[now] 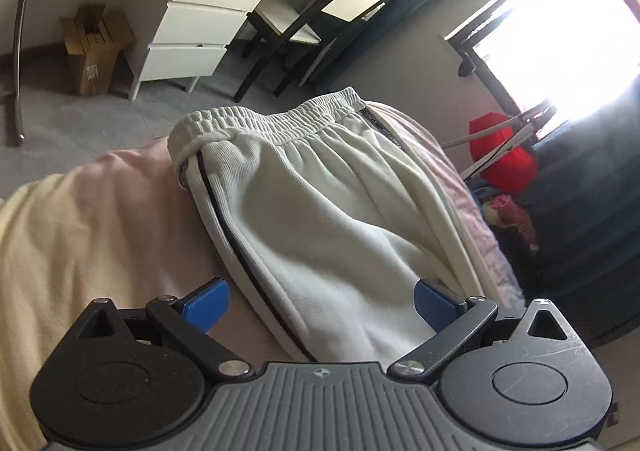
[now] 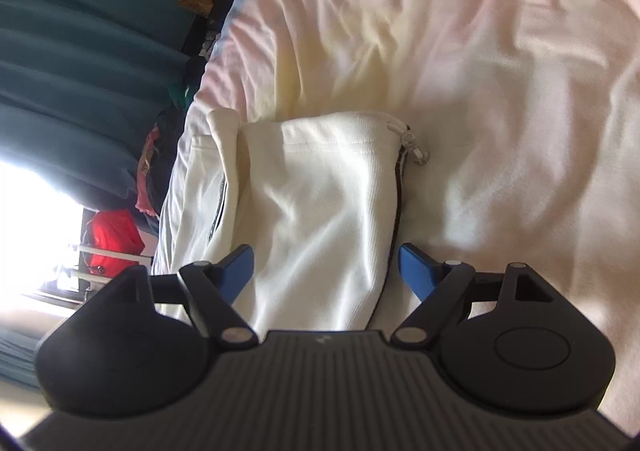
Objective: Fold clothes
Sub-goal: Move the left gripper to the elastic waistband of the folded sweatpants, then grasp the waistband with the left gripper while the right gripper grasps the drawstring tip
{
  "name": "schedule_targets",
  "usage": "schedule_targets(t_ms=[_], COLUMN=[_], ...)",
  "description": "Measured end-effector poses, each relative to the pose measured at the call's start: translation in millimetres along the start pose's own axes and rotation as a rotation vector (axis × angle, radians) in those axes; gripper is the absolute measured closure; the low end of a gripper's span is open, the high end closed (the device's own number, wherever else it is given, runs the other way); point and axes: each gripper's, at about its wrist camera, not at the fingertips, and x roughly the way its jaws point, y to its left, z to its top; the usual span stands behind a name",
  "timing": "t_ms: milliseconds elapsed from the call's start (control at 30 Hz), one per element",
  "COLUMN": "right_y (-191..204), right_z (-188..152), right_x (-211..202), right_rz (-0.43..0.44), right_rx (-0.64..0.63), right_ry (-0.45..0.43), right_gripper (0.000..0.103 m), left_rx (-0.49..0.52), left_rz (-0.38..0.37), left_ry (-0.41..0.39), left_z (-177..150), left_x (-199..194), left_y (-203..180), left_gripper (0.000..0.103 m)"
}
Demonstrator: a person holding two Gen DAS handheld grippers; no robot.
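Observation:
White track pants with a dark side stripe lie flat on a pale pink and cream bedsheet. Their elastic waistband is at the far end in the left wrist view. My left gripper is open, its blue pads spread above the pants' near part, holding nothing. In the right wrist view the pants' leg ends lie on the sheet, with a zipper pull at the hem. My right gripper is open above the leg fabric, holding nothing.
A white drawer unit, a chair and a cardboard box stand on the grey floor beyond the bed. A bright window, teal curtains and a red bag lie past the bed's edge.

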Motion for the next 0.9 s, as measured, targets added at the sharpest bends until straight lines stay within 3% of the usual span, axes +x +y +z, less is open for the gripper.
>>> schedule_targets(t_ms=[133, 233, 300, 567, 733, 900], right_y=[0, -6, -10, -12, -10, -21], right_z=[1, 3, 5, 14, 19, 23], right_x=[7, 8, 9, 20, 29, 23], right_rz=[0.023, 0.044, 0.045, 0.031, 0.033, 0.087], right_rx=[-0.023, 0.017, 0.033, 0.033, 0.012, 0.092], right_ry=[0.043, 0.034, 0.018, -0.042, -0.082, -0.143], right_gripper=[0.021, 0.021, 0.025, 0.035, 0.035, 0.037], left_rx=[-0.218, -0.316, -0.315, -0.296, -0.269, -0.26], left_rz=[-0.106, -0.112, -0.063, -0.066, -0.037, 0.011], left_ry=[0.111, 0.115, 0.089, 0.04, 0.009, -0.066], left_z=[2, 1, 3, 14, 25, 32], left_x=[8, 7, 4, 3, 7, 9], left_y=[34, 53, 58, 63, 70, 73], left_gripper=[0.003, 0.008, 0.011, 0.013, 0.033, 0.05])
